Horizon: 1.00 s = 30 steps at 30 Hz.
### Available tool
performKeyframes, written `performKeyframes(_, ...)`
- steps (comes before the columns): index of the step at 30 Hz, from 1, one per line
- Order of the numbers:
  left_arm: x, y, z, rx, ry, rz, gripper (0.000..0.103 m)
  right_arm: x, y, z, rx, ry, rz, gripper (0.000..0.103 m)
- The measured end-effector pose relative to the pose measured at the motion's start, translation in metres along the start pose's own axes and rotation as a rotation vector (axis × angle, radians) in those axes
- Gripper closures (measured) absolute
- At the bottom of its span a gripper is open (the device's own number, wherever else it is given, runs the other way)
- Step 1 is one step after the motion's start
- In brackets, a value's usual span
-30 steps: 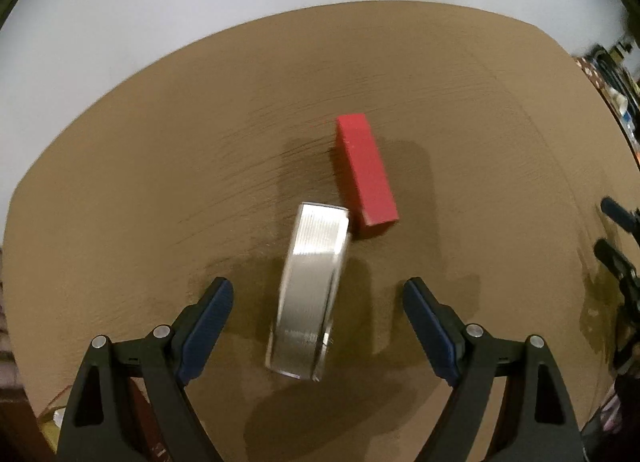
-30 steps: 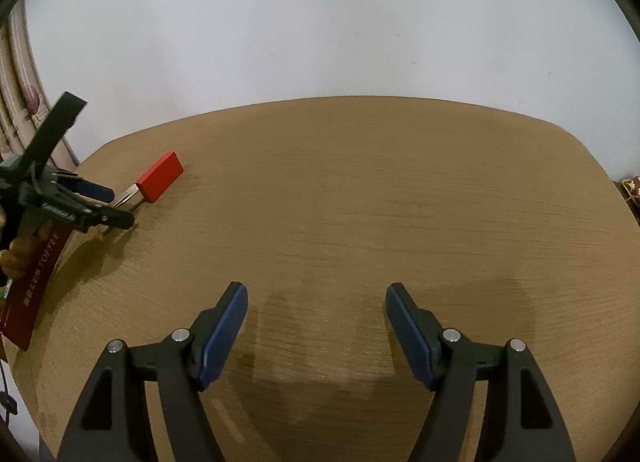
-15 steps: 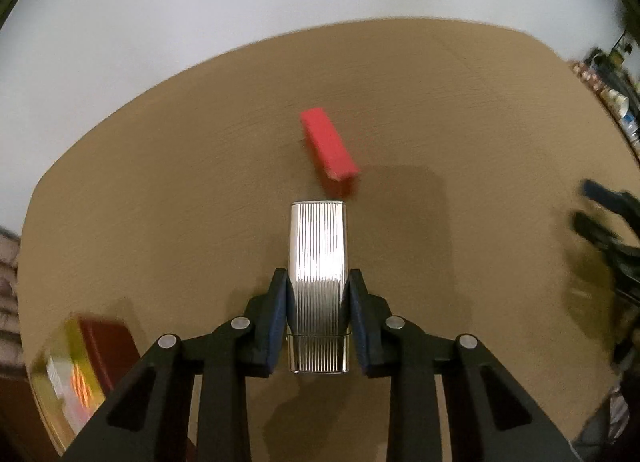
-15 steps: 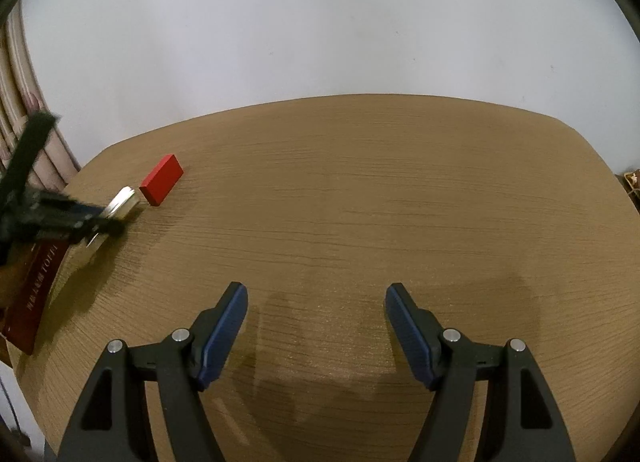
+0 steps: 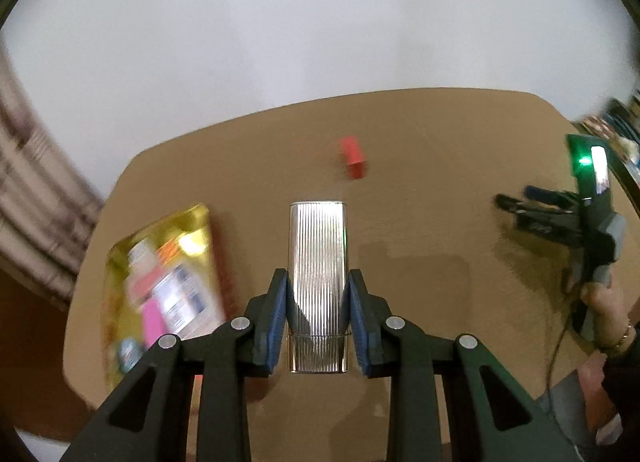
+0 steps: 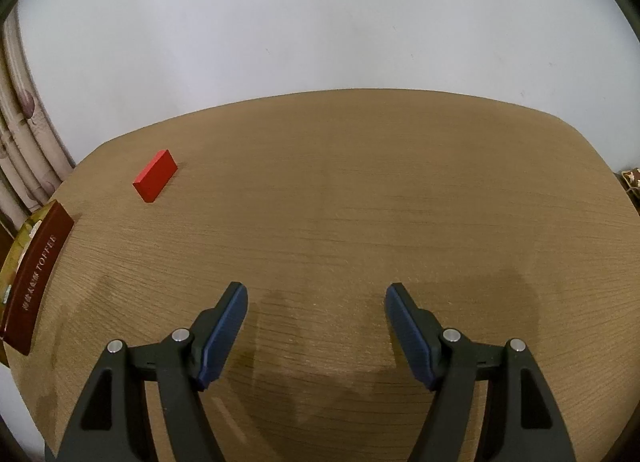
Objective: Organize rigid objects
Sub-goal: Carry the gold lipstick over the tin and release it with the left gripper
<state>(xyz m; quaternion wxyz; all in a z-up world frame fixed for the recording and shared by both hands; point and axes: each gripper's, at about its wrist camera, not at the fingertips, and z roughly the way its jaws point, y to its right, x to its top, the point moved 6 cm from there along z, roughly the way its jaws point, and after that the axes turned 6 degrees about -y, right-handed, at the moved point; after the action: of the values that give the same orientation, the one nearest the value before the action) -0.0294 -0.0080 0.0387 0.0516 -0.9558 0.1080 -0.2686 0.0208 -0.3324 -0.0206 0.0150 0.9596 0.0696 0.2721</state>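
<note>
Left wrist view: The left gripper has its blue pads pressed against both long sides of a ribbed silver metal case. The jaws have just been closing, and the case sits between them, gripped near its lower end. The case points straight forward along the fingers and is held clear of the wooden table. A red block lies on the table beyond the case's far end, well apart from it. To the left of the gripper, a gold-topped toffee box lies flat on the table near its left edge; the print on its lid is blurred. At the right edge, the right gripper is in view from the side, held by a hand; from here its fingertips are blurred.

Right wrist view: The right gripper stands with its jaws wide apart and nothing between them. It hangs over a bare part of the table. The red block lies flat at the far left of the table. The toffee box lies at the table's left edge, nearer than the block, its dark red side bearing the word TOFFEE. The silver case is not in this view.
</note>
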Motion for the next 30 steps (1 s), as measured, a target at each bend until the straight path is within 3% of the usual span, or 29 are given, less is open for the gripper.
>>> performKeyframes(6, -0.033, -0.095, 0.018, 0.056, -0.074, -0.195, 0.077, 0.002, -0.005, 0.008, -0.02, -0.023, -0.016, 0.028)
performKeyframes(10, -0.044, -0.146, 0.046, 0.086, -0.141, -0.207, 0.077, 0.002, -0.007, 0.01, -0.03, -0.029, -0.025, 0.027)
performKeyframes(13, -0.049, -0.178, 0.06, 0.005, -0.187, -0.252, 0.077, 0.002, -0.008, 0.012, -0.035, -0.032, -0.028, 0.027)
performKeyframes(15, -0.045, -0.194, 0.07, -0.002, -0.202, -0.26, 0.077, 0.003, -0.008, 0.012, -0.036, -0.033, -0.029, 0.027)
performKeyframes(24, -0.028, -0.221, 0.11, 0.027, -0.239, -0.263, 0.077, 0.003, -0.008, 0.012, -0.036, -0.034, -0.027, 0.026)
performKeyframes(30, -0.018, -0.229, 0.13, 0.093, -0.26, -0.239, 0.077, 0.002, -0.008, 0.011, -0.038, -0.033, -0.025, 0.026)
